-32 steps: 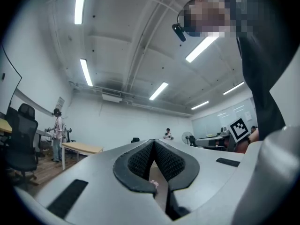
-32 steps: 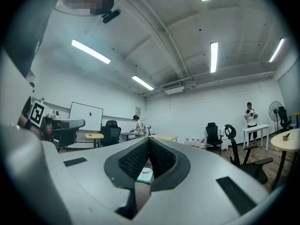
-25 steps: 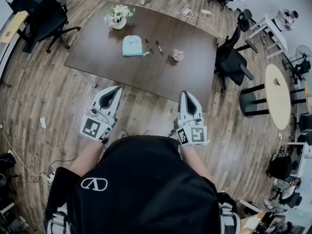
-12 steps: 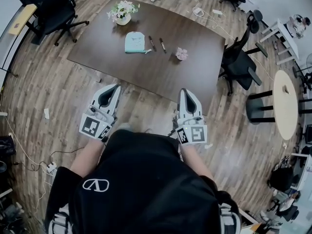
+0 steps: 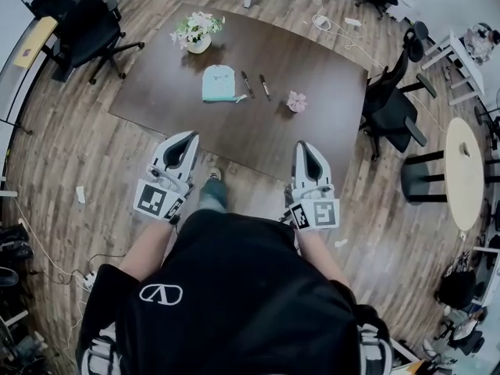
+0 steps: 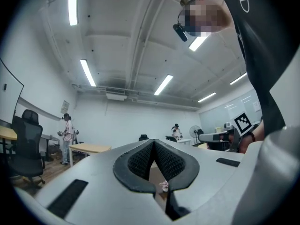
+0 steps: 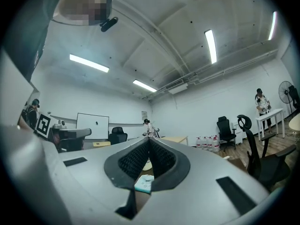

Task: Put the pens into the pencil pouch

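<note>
Both my claws shut and empty, at the table's near edge.

Head view: my left gripper (image 5: 188, 137) and right gripper (image 5: 305, 144) are held out side by side at the near edge of the dark table (image 5: 328, 131); the teal pencil pouch (image 5: 218, 83) lies mid-table, a pen (image 5: 246, 83) just right of it and a second pen (image 5: 266, 87) beside that, both outside the pouch. Left gripper view: my jaws meet at the tips, nothing between them. Right gripper view: jaws pressed together too, gripping nothing; the pouch shows well ahead, below the tips.
</note>
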`<action>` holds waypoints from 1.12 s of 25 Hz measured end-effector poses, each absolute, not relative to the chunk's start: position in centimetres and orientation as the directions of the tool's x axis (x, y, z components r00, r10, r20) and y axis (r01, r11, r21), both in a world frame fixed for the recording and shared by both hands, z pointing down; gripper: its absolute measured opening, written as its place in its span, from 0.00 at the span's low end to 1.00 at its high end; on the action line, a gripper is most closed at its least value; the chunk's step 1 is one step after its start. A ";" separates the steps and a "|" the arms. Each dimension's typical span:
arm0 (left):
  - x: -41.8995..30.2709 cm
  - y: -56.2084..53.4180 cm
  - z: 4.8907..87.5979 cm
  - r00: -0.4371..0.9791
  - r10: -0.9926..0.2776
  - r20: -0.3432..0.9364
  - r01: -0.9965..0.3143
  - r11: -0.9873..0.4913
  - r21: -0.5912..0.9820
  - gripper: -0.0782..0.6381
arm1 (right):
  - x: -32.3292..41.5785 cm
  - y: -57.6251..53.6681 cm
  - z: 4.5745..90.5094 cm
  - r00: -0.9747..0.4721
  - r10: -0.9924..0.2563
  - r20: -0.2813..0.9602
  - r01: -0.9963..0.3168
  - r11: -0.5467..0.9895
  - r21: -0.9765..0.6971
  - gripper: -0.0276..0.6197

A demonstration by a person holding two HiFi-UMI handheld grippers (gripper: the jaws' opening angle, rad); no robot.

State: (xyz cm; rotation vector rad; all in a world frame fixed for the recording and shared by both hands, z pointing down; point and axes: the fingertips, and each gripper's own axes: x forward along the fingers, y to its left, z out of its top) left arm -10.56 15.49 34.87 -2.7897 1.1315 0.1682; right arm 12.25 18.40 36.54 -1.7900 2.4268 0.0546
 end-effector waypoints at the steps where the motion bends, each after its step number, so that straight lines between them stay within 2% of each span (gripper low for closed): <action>1: -10.7 13.9 34.8 0.719 -0.678 -0.154 -0.693 -0.717 -0.075 0.11 | 12.2 17.2 36.4 -0.281 -0.952 -0.121 -0.957 0.288 -0.040 0.04; 16: -12.7 -5.8 34.8 0.813 -0.560 -0.160 -0.571 -0.821 -0.023 0.11 | 9.4 0.8 34.6 -0.139 -0.987 -0.083 -0.990 0.139 0.004 0.04; 21: -12.5 -9.5 35.3 0.834 -0.532 -0.149 -0.540 -0.842 -0.017 0.11 | 8.5 -2.9 34.2 -0.123 -0.988 -0.094 -0.992 0.123 0.010 0.04; 28: -10.8 -11.1 36.6 0.822 -0.556 -0.123 -0.562 -0.827 -0.012 0.11 | 9.5 -4.8 35.5 -0.163 -0.984 -0.076 -0.986 0.165 -0.020 0.04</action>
